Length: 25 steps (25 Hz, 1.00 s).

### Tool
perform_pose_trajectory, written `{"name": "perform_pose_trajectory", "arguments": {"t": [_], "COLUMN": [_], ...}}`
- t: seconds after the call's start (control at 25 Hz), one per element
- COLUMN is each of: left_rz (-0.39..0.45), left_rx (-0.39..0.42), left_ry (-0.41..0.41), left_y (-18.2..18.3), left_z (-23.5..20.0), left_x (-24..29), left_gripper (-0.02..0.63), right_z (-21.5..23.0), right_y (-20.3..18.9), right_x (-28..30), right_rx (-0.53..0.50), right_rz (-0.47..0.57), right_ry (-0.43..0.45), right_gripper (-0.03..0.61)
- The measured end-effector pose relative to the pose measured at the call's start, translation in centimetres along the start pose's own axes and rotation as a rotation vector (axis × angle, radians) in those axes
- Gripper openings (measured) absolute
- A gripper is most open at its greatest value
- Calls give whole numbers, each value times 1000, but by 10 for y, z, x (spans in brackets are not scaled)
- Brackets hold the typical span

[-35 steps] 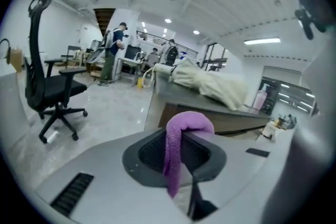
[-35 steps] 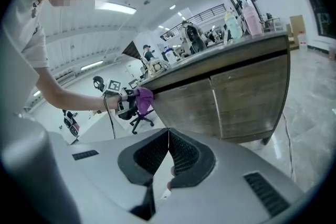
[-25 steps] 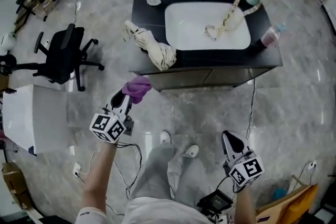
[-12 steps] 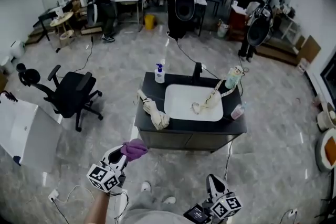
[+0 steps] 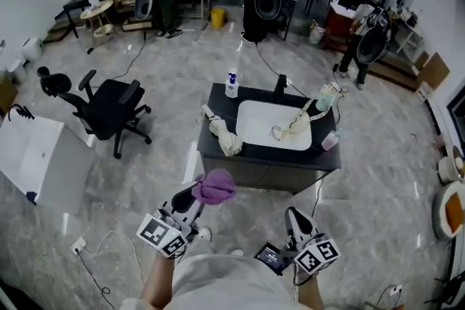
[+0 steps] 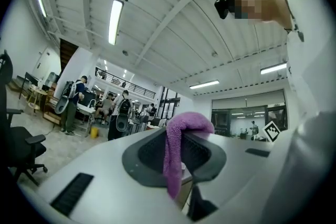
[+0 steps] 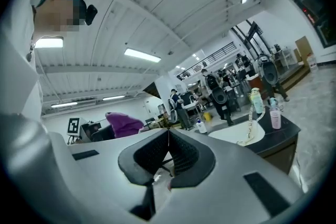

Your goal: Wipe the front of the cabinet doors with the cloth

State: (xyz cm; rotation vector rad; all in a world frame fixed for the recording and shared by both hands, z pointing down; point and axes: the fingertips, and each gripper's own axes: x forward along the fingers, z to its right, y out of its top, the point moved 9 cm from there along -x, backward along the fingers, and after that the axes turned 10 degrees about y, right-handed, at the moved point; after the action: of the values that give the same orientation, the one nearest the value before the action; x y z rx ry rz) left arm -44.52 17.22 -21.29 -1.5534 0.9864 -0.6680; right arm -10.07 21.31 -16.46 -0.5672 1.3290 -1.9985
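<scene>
Lower left of head view: the left claw is clenched on a crumpled purple terry cloth, held out ahead of the person, probably so the wad leads toward the work.
Lower right of head view: the right claw hangs low, well apart from the cloth, seemingly kept out of the way.
Centre of head view: the dark cabinet doors sit under the black counter with its white basin, well apart from the cloth. I judge wiping has not begun. The doors are foreshortened and any handles cannot be made out.
Centre of left gripper view: the claw pinches the cloth, which folds over the tips with a tail hanging below. The cabinet is hidden behind the claw body.
Centre of right gripper view: the claw is clamped together with nothing between. The cloth shows at centre left and the counter at right, with the door fronts mostly cut off.
</scene>
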Motion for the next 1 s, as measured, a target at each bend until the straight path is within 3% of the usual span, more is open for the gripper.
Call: {"name": "perform_pose_trajectory", "arguments": {"t": [0.16,0.28,0.4,0.52,0.68,1.0], "left_rz": [-42,-99,-99,-76,-82,-91], "left_rx": [6,-38,-73,-41,-34,-81], "left_ry": [45,50,29,4,28,16], "left_y": [-4,-14,-13,-3,8,22], "left_z": [16,6,-12,-36,-93,-187], "left_x": [-20,-24,-20,-27,-51,-122], "left_gripper": [52,54,52,52,54,54], "right_z": [-18,-37,-55,-75,-116,-211], "right_y": [0,-3,-11,-26,-47,-60], "right_x": [24,36,38,38,57,114], "right_rx": [-21,-42,-53,-22,-22,-126], "right_rz": [-10,18,25,23,30,84], "right_ry": [92,110,56,-46,-189,-214], "right_gripper": [26,26,26,26,26,26]}}
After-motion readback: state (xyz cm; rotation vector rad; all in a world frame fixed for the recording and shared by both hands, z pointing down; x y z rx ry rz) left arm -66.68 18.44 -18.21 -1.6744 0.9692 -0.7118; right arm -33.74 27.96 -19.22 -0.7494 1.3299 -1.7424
